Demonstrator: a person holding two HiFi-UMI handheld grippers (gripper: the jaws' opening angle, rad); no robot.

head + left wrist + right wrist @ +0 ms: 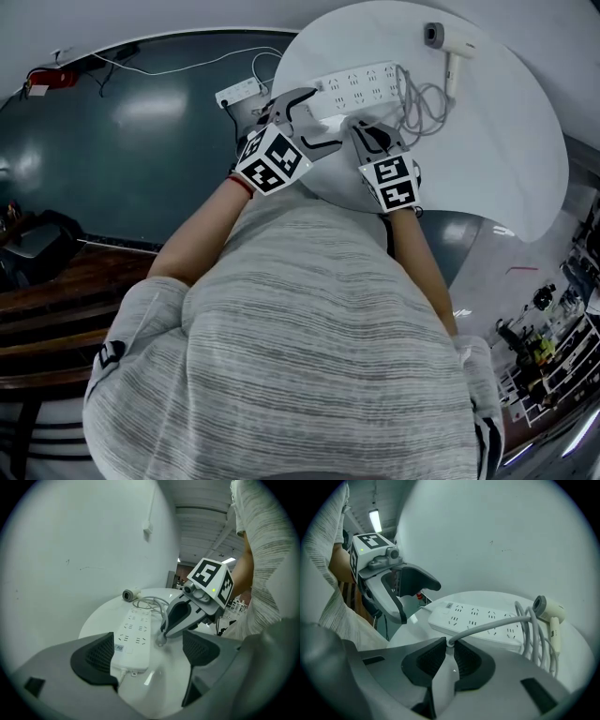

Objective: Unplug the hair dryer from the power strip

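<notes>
A white power strip lies on the round white table. The white hair dryer lies at the far side, its grey cord coiled beside the strip. My right gripper is shut on the dryer's plug. The plug is out of the sockets, just beside the strip. The cord runs from the jaws across the strip to the dryer. My left gripper is open, hanging over the strip's near end with nothing gripped.
The strip's own lead runs off the table's left edge to a second white power strip on the dark floor. Dark wooden furniture stands at the left. A cluttered shelf is at the lower right.
</notes>
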